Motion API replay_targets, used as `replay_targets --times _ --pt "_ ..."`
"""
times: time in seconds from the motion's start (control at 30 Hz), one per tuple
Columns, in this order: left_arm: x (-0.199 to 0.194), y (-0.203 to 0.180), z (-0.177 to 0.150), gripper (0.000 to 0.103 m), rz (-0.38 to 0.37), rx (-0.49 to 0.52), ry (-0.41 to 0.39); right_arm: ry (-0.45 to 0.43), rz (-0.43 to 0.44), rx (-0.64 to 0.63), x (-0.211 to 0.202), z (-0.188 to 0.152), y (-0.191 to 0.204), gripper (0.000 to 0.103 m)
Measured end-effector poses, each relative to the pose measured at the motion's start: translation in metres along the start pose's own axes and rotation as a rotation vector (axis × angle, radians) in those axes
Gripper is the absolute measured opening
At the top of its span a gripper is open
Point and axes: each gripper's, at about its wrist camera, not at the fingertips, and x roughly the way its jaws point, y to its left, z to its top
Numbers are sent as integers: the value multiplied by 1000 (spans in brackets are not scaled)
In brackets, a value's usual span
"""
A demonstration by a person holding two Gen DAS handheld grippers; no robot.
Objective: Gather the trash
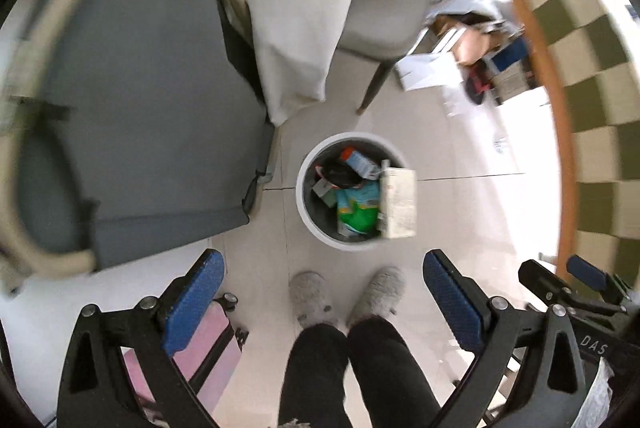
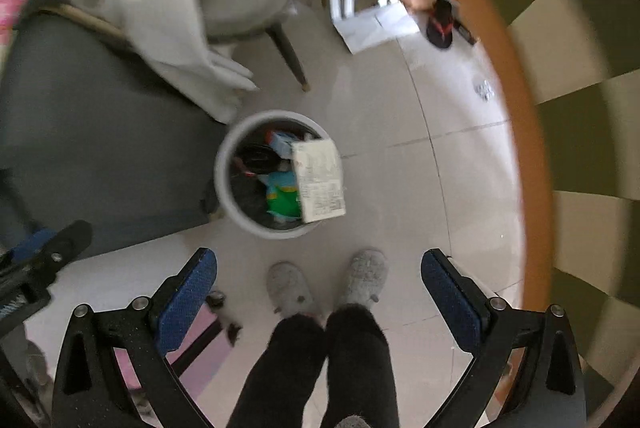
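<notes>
Left wrist view. White round trash bin (image 1: 352, 190) stands on the pale tiled floor (image 1: 460, 156), straight ahead of the left gripper (image 1: 324, 292). Inside the bin: a white printed carton (image 1: 398, 204) leaning against the right rim and sticking above it, a green-and-blue wrapper (image 1: 356, 208) beside the carton, a small blue-and-white box with an orange end (image 1: 358, 160) at the far side, a dark object (image 1: 340, 174) next to that. Left gripper's blue pads spread wide, nothing between them. Person's grey slippers (image 1: 344, 298) planted on the floor just short of the bin. Grey cushioned chair (image 1: 132, 108) close on the bin's left; a white cloth (image 1: 304, 28) hangs down beyond it. Wood-edged table with green checkered cloth (image 1: 580, 76) curves round to the bin's right. Boxes and papers heaped on the floor (image 1: 472, 56) beyond the bin, under the table edge. Pink suitcase (image 1: 200, 360) below the left finger. Right gripper (image 1: 560, 280) visible at the far right edge.

Right wrist view. Same bin (image 2: 224, 168), left of centre, carton (image 2: 320, 180) overhanging its right rim. Right gripper (image 2: 320, 292) jaws apart, empty. Bare tile between bin and table edge (image 2: 520, 132); chair (image 2: 100, 148) touches or nearly touches the bin's left side, cannot tell which.
</notes>
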Motion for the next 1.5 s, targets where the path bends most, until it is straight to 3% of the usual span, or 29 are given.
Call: replay_targets --times 0.27,0.47,0.67,0.97,1.5 --pt "-165 -5 -36 102 -95 31 -91 -52 94 -52 -173 -31 6 103" --pt "-250 -7 -59 102 -179 28 -152 -105 138 -85 -271 -57 5 103" --pt "-312 -11 -77 102 -256 29 -224 -157 180 -127 -340 -81 11 103" --pt "-358 -11 -103 102 -308 16 -284 -205 223 -181 -405 -110 23 103" --pt "-379 -6 -125 103 -310 -6 -323 -219 240 -199 -427 -127 28 103"
